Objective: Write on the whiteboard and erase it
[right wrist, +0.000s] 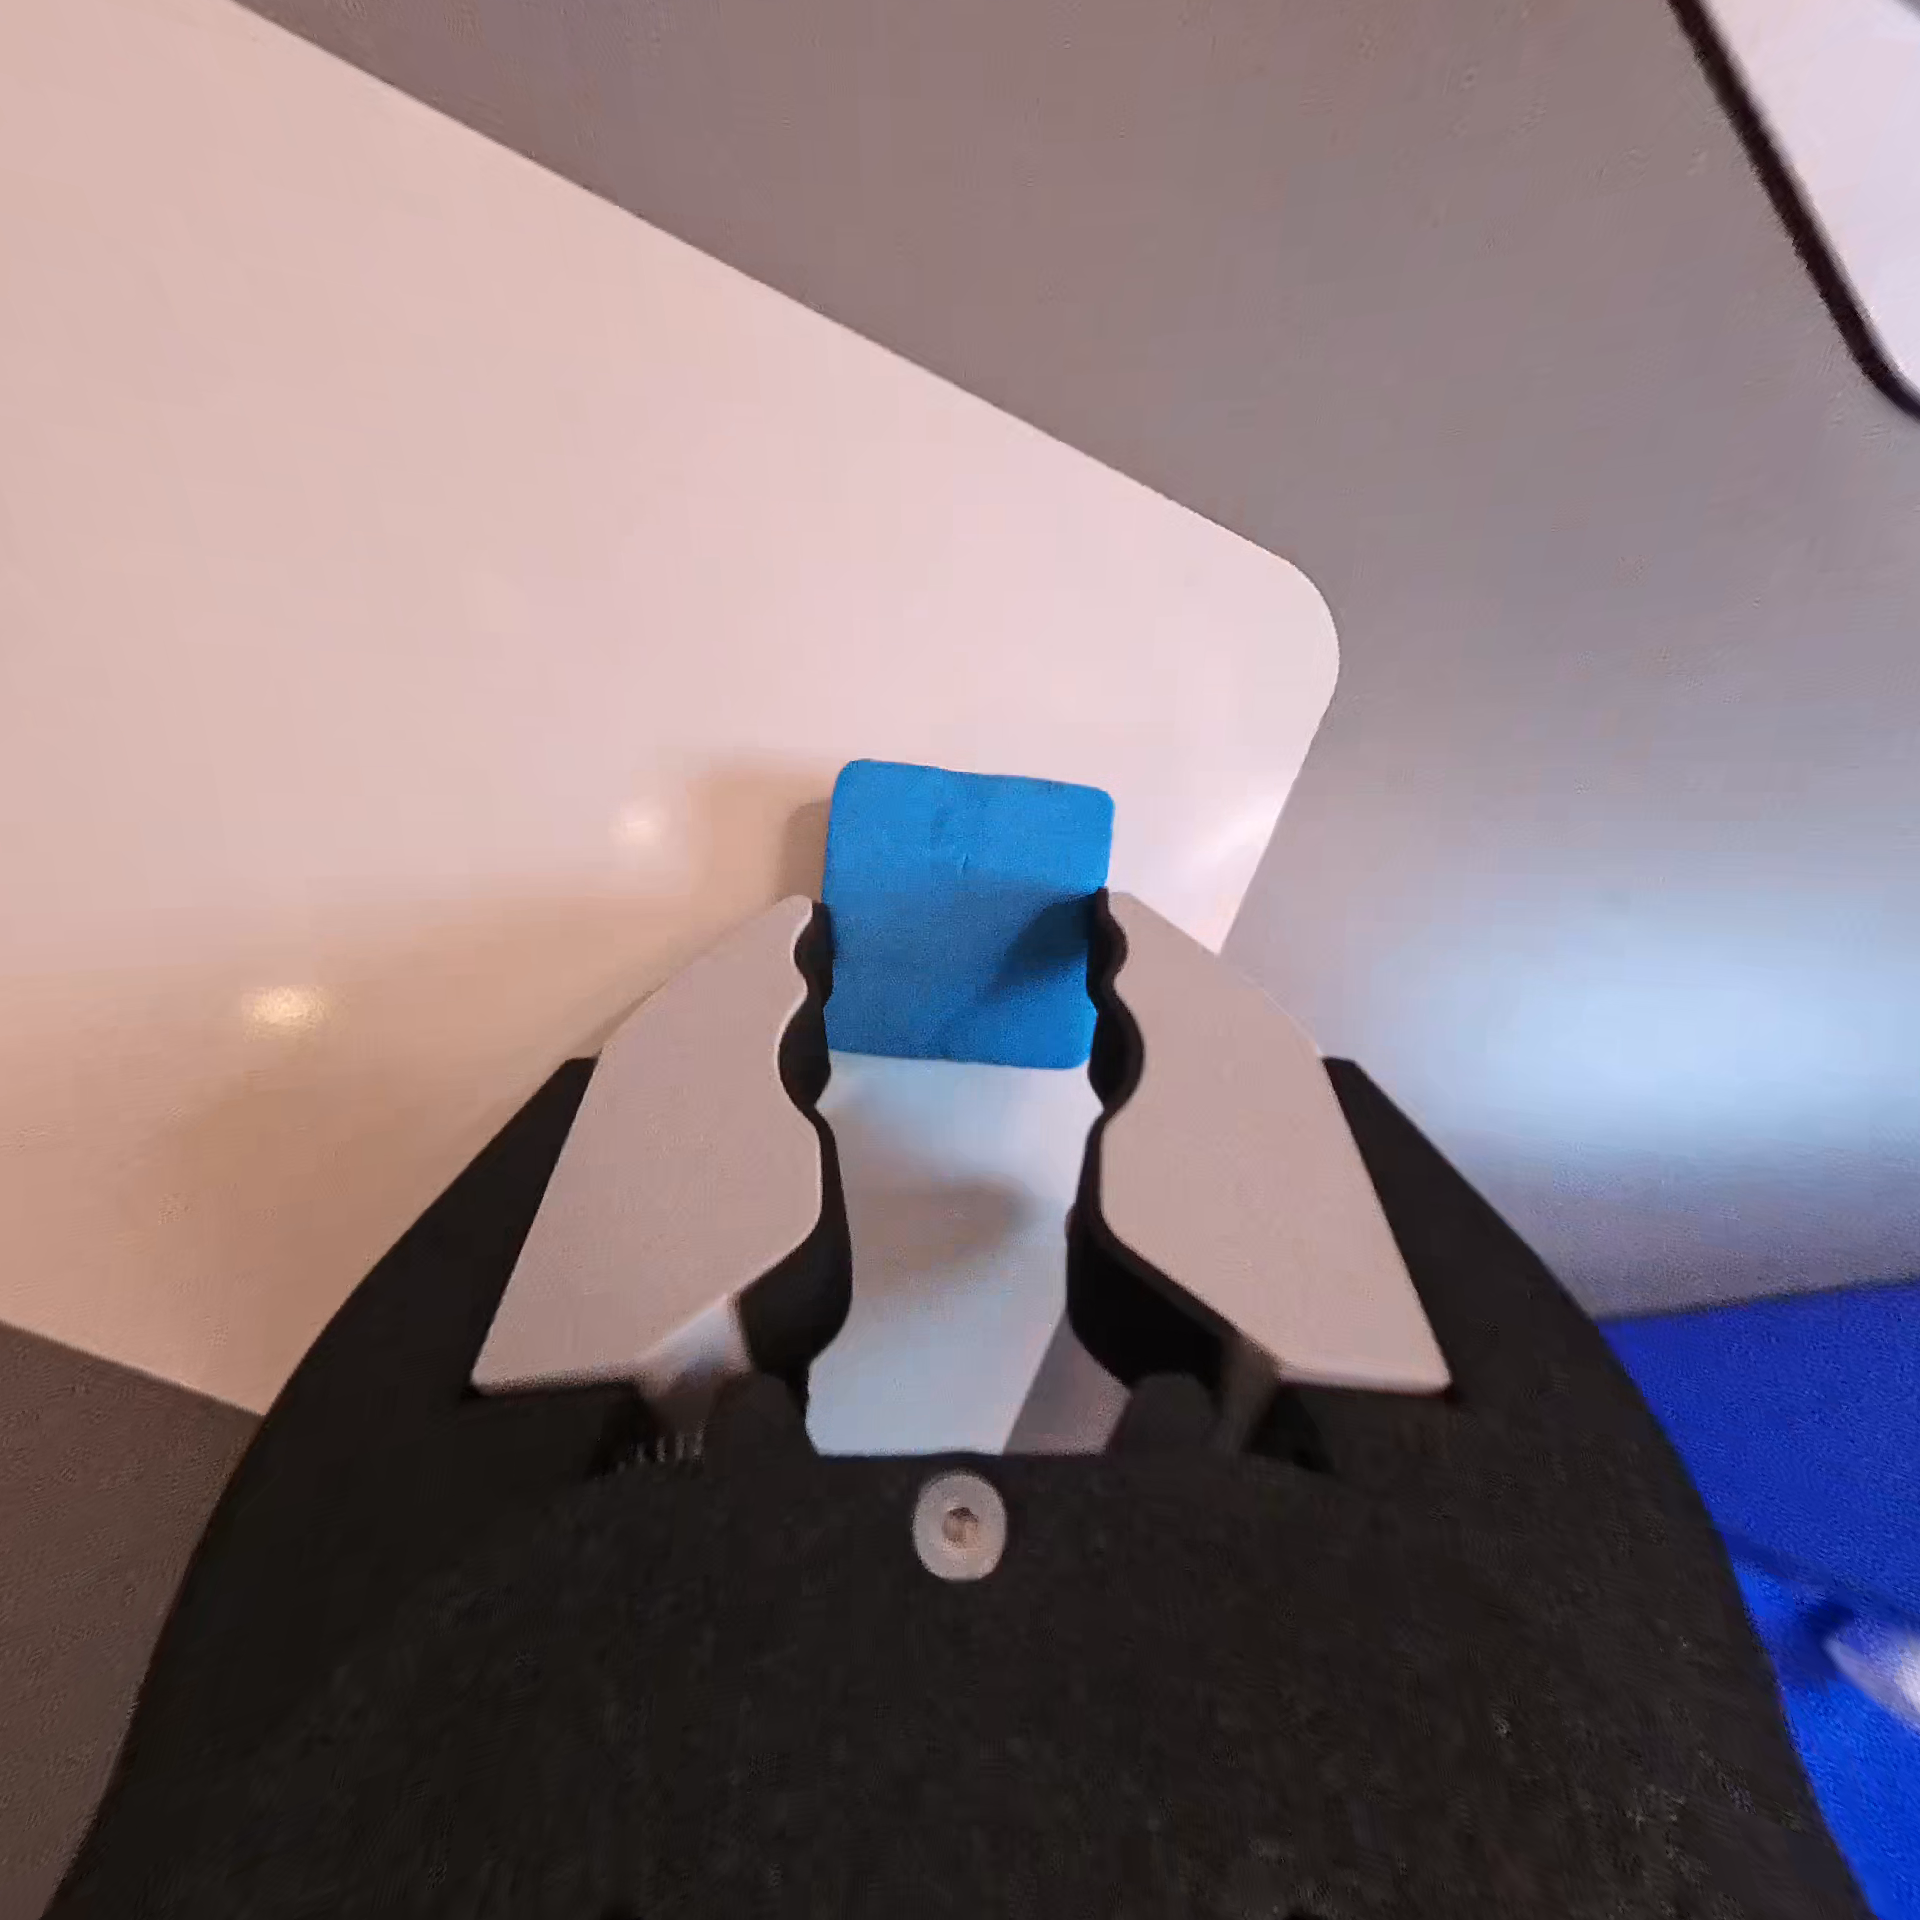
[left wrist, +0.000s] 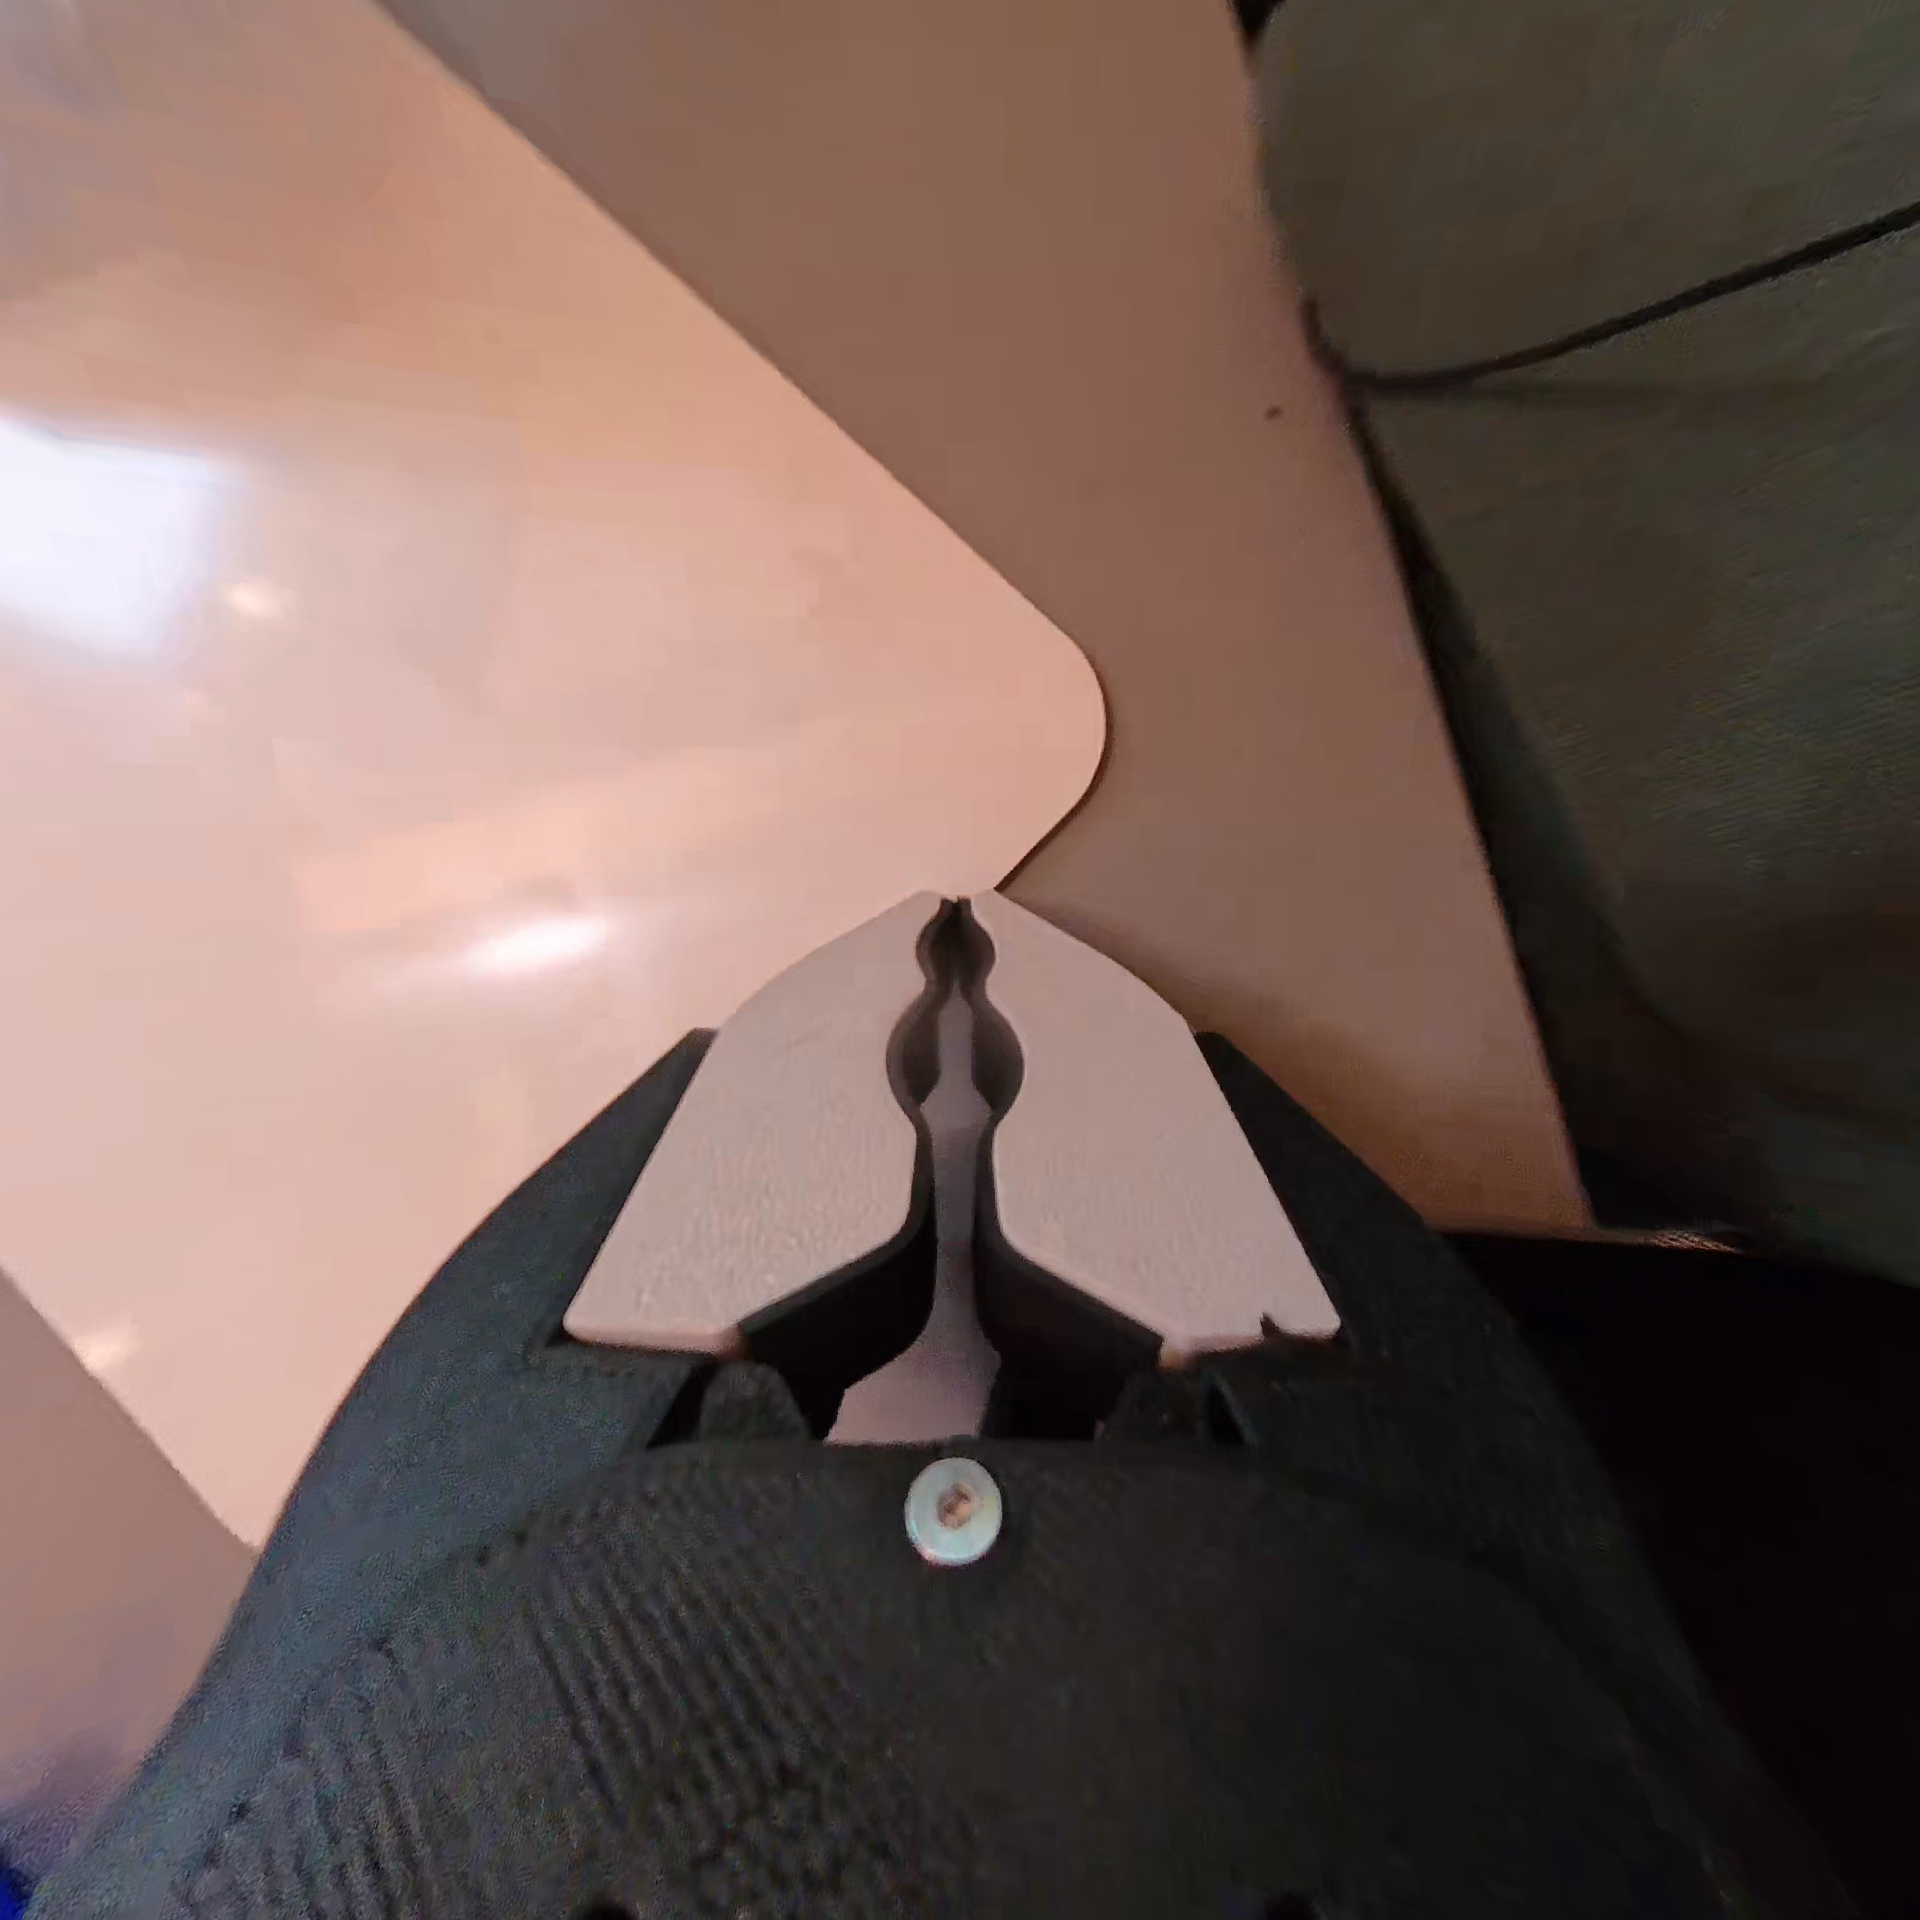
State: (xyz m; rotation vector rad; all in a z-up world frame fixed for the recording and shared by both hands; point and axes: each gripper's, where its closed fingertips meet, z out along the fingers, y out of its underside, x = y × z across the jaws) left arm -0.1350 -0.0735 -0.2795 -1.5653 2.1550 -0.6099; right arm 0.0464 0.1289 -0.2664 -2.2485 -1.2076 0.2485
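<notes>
1. One whiteboard [right wrist: 416,623], glossy, with one rounded corner in view; the left wrist view shows it too [left wrist: 416,623].
2. One blue eraser [right wrist: 961,914].
3. Two grippers: the left gripper [left wrist: 958,909] and the right gripper [right wrist: 961,920], each with two pale fingers.
4. One table [right wrist: 1558,727] under the board.
5. One screw [right wrist: 956,1527] on each gripper's black body.
6. One blue patch [right wrist: 1787,1455] at the right edge; what it is cannot be told.
</notes>
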